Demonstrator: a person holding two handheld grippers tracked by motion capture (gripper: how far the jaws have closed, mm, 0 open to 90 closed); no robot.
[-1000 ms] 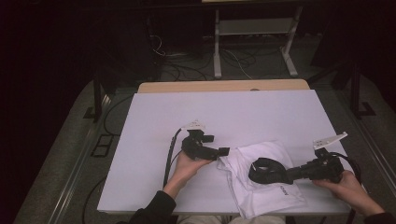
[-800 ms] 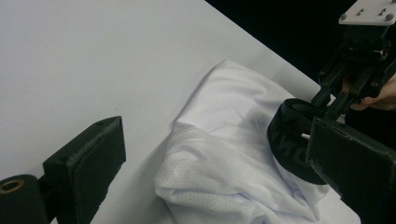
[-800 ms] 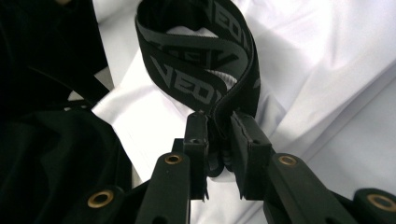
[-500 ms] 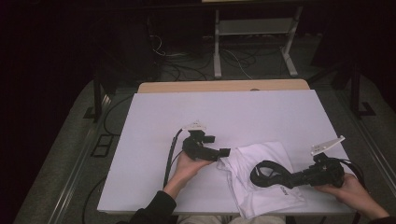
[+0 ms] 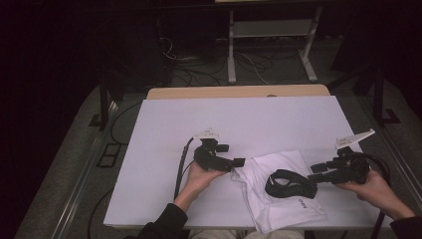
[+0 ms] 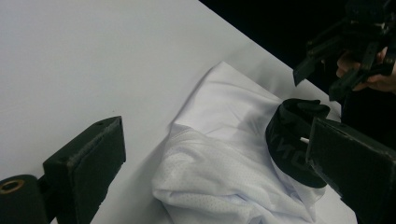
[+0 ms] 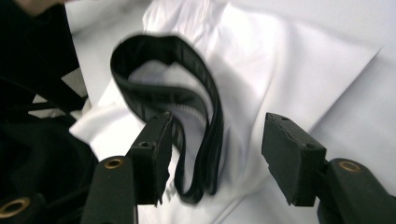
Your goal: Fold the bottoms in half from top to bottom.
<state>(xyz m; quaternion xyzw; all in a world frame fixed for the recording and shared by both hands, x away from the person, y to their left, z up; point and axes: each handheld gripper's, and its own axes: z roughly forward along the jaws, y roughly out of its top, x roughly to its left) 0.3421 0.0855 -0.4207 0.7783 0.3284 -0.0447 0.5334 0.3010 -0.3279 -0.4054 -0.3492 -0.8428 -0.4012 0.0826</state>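
Note:
A crumpled white garment lies at the table's near right, with its black elastic waistband looped on top. My right gripper hovers just right of the band; its jaws have just been opening and stand apart. In the right gripper view the band lies between and below the pads, and neither pad presses on it. My left gripper rests at the garment's left edge, jaws wide open. In the left gripper view the white cloth and the band lie ahead of my left gripper.
The white table top stretches bare to the far and left sides, with a wooden strip along its far edge. A black cable trails from the left gripper. A white metal stand and cables sit on the dark floor beyond.
The right gripper has let go of the black waistband, opened its jaws and drawn back to the right and a little up. The band now rests on the garment. The left hand kept still.

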